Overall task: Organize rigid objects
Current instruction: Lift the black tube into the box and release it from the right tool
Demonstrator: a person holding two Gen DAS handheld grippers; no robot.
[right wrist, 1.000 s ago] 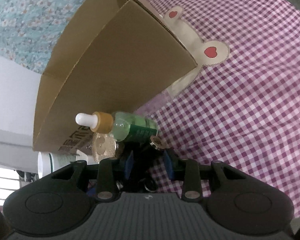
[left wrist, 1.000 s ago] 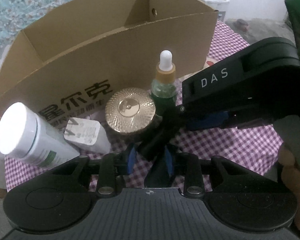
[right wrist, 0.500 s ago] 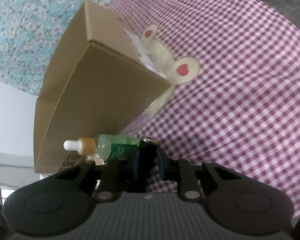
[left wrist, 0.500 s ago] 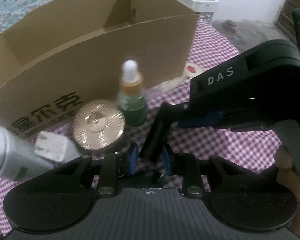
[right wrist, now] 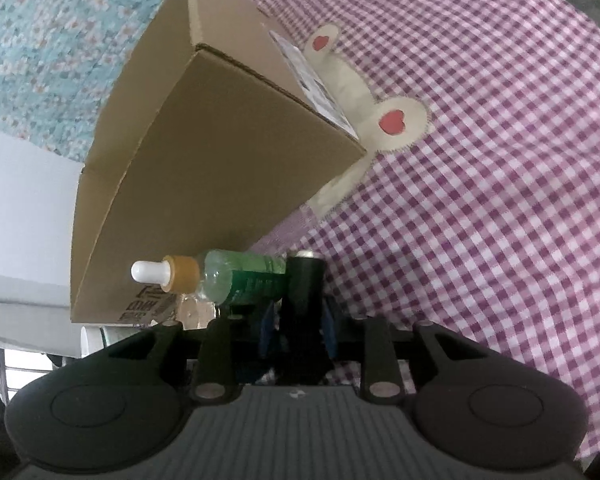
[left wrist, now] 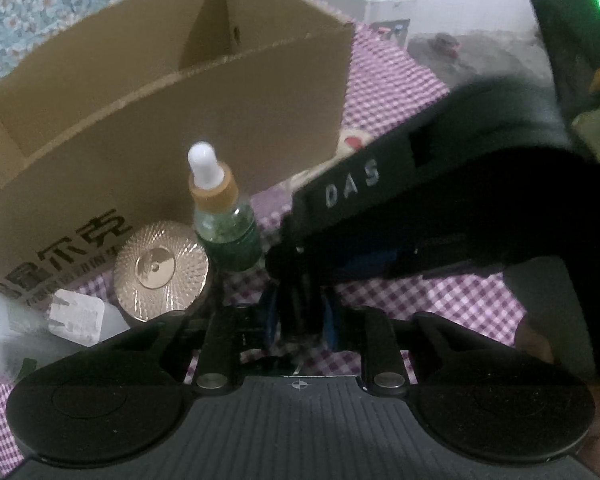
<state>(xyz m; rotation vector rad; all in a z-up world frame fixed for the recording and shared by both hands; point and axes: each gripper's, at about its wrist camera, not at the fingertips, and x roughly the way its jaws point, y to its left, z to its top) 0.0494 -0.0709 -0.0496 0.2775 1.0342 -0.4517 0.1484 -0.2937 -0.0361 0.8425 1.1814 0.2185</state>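
A black tube (right wrist: 304, 280) with a metal end sits between the blue pads of my right gripper (right wrist: 298, 320). Those jaws are opening, and a thin gap shows beside the tube. In the left wrist view the same black tube (left wrist: 298, 300) runs from the right gripper's black body (left wrist: 380, 216) down into my left gripper (left wrist: 298, 316), which is shut on it. A green dropper bottle (left wrist: 224, 220) with a white bulb stands just beyond, in front of the open cardboard box (left wrist: 160, 120). From the right wrist, the dropper bottle (right wrist: 236, 280) appears left of the tube, with the box (right wrist: 220, 160) behind it.
Left of the dropper bottle are a gold-lidded jar (left wrist: 160, 272), a white charger plug (left wrist: 76, 314) and a white bottle (left wrist: 4, 336). A purple checked cloth (right wrist: 480, 200) with a rabbit patch (right wrist: 396, 120) covers the surface. A hand (left wrist: 536, 344) holds the right gripper's handle.
My left pads have closed onto the black tube. The right pads closed in on it, then spread a little. Both views shifted slightly, and the bottle, jar and box stayed put.
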